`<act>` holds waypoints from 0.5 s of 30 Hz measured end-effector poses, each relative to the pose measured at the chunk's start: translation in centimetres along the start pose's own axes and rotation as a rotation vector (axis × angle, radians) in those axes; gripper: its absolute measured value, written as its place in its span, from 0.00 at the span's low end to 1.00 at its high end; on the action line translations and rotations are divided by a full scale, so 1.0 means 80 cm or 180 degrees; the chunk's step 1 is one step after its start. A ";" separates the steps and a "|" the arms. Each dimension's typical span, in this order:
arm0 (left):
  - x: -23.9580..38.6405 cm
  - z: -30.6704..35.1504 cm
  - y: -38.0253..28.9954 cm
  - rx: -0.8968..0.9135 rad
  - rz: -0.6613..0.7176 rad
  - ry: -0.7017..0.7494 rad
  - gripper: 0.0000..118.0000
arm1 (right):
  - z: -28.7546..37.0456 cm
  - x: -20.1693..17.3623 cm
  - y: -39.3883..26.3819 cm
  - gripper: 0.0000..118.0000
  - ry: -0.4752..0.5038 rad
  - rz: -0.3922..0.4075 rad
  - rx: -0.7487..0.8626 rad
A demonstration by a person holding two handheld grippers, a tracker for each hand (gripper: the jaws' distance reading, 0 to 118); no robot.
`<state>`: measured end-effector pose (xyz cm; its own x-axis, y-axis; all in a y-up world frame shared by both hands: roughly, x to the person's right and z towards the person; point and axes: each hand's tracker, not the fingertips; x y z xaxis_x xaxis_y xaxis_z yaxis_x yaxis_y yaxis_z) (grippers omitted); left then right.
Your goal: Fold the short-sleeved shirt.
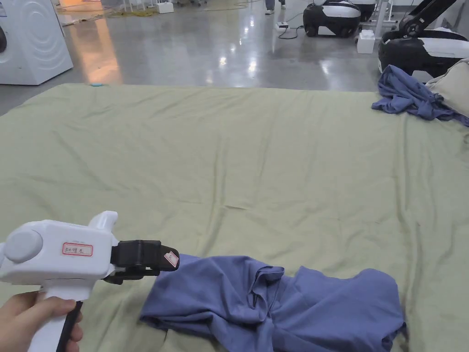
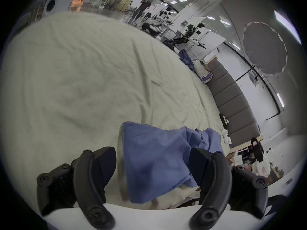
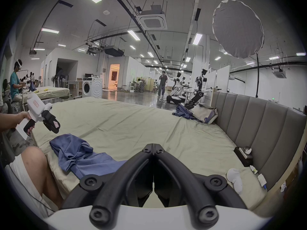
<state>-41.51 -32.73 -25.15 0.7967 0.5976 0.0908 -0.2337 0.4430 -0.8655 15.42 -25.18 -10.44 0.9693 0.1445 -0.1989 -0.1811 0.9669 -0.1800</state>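
One crumpled blue shirt (image 1: 275, 307) lies lengthwise along the bed's (image 1: 229, 151) near edge.

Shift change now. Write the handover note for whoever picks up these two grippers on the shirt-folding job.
Left gripper: open, hovering over the left end of the shirt, gripping nothing.
Right gripper: shut, empty, above the near edge of the bed.
The blue shirt lies crumpled at that edge.
Done: nothing folded yet.
Left: spread it flat, then fold.
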 end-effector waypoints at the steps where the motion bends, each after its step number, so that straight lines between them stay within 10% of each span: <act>1: -0.005 -0.006 0.001 0.0012 0.0015 -0.0009 0.85 | 0.000 0.000 0.000 0.02 -0.0007 -0.0004 -0.0007; 15: 0.019 -0.052 -0.010 -0.0368 0.0019 -0.0054 0.84 | -0.006 0.001 -0.008 0.02 0.0062 0.0018 -0.0094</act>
<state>-37.82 -34.96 -26.36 0.7856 0.6117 0.0930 -0.1717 0.3598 -0.9171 15.57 -25.91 -10.80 0.9649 0.1455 -0.2186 -0.1916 0.9593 -0.2073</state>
